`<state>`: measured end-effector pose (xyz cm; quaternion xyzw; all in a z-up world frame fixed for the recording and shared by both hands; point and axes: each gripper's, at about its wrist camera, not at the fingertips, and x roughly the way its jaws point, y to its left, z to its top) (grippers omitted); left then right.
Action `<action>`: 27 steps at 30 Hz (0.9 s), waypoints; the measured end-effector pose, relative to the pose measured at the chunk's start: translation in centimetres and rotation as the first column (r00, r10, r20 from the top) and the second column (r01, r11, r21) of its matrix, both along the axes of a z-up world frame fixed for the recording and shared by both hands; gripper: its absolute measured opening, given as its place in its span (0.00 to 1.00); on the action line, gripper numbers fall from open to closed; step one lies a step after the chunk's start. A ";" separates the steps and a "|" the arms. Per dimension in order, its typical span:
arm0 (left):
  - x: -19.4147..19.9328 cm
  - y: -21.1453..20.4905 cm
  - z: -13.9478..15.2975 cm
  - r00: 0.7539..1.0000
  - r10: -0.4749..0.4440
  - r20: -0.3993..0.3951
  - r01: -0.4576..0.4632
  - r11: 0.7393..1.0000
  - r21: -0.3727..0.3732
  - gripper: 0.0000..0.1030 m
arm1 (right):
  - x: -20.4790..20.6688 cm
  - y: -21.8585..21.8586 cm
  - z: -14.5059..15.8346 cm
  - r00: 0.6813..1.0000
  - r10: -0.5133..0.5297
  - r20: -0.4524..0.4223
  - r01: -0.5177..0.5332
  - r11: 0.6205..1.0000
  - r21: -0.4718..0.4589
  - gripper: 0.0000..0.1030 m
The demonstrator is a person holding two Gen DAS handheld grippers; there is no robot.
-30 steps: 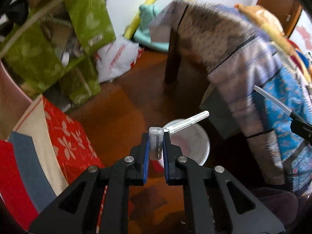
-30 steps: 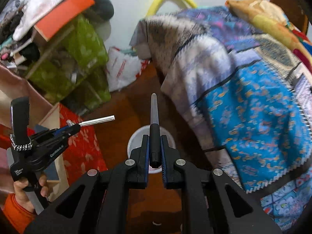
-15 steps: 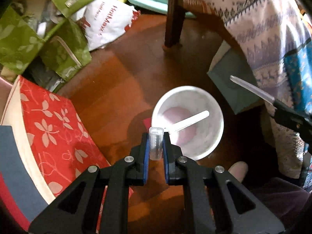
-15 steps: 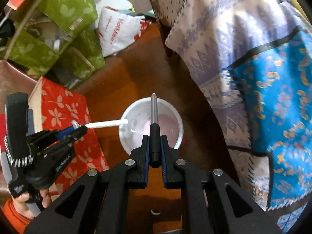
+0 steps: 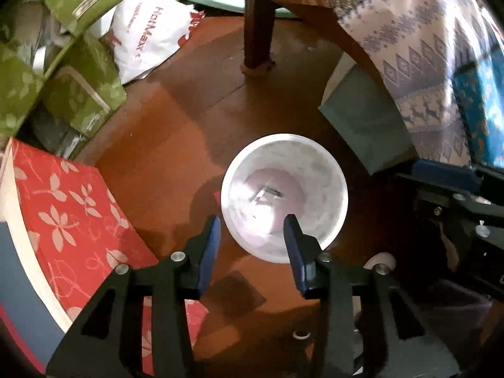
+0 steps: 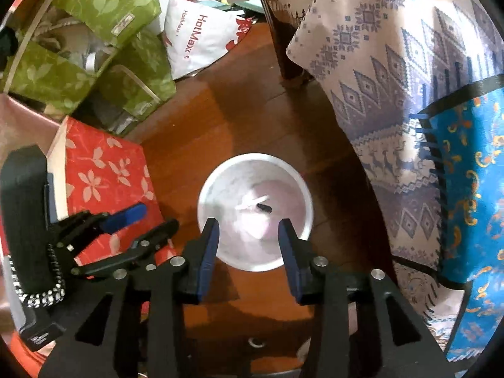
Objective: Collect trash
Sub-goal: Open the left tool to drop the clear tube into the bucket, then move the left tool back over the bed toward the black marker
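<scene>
Left wrist view: the left tool [image 5: 252, 236] is seen spread wide and empty above the white bin [image 5: 334, 170], which stands on the wooden floor [image 5: 163, 132] directly ahead of and below the fingers. Pale trash [image 5: 266, 193] is seen lying at the bin's bottom.

Right wrist view: the right tool [image 6: 249, 239] is likewise held open with nothing gripped, centred over the same bin [image 6: 217, 176]. A dark piece [image 6: 264, 208] and a pale stick [image 6: 250, 204] are seen inside, the stick's long axis running roughly left to right. Both tools are judged about equally near; further trash would have to be sought elsewhere.
</scene>
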<state>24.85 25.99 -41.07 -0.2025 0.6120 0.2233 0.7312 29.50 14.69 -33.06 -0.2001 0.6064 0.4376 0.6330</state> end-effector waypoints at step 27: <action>-2.9 -6.6 18.1 0.957 -0.080 0.277 0.026 0.981 0.194 0.40 | -1.9 -9.6 15.3 0.961 -0.126 0.247 0.061 0.965 0.254 0.35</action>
